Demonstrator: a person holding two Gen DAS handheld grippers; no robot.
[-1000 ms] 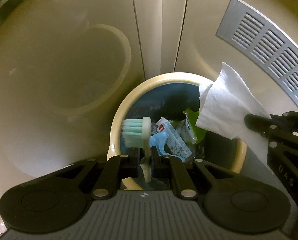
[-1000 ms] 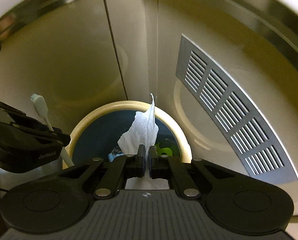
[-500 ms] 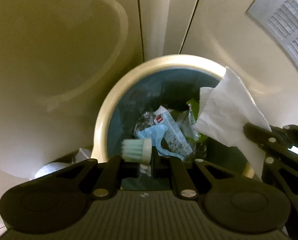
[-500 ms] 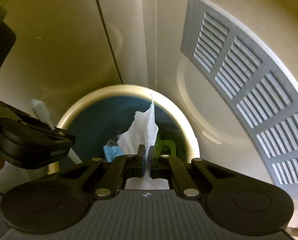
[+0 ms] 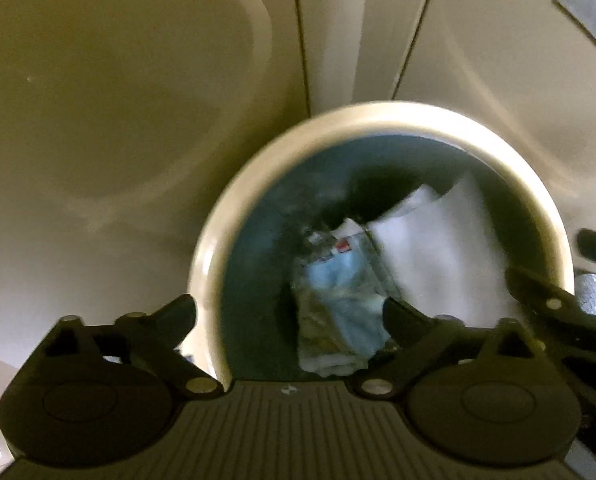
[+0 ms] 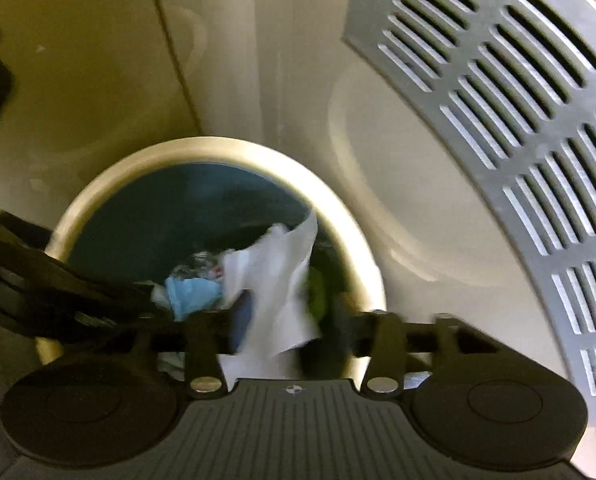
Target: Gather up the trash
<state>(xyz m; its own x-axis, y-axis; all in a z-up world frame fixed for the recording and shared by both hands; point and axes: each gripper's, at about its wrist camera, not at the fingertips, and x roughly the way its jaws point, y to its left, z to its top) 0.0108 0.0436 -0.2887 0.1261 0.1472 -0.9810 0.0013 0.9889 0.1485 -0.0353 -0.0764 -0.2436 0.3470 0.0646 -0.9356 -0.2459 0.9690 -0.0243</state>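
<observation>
Beige panelled walls and a grey slatted vent (image 6: 510, 128) at upper right surround a cream-rimmed bin (image 5: 217, 240) in the lower middle of both views. We hold the left gripper (image 5: 289, 312) above it, jaws wide apart and empty. The right gripper (image 6: 281, 328) also has its jaws apart; the white tissue (image 6: 277, 280) hangs between them over the bin, though blur hides whether it touches either. A blue wrapper (image 5: 338, 300) and other litter lie inside. We judge this drop nearly complete; no toothbrush is visible.
</observation>
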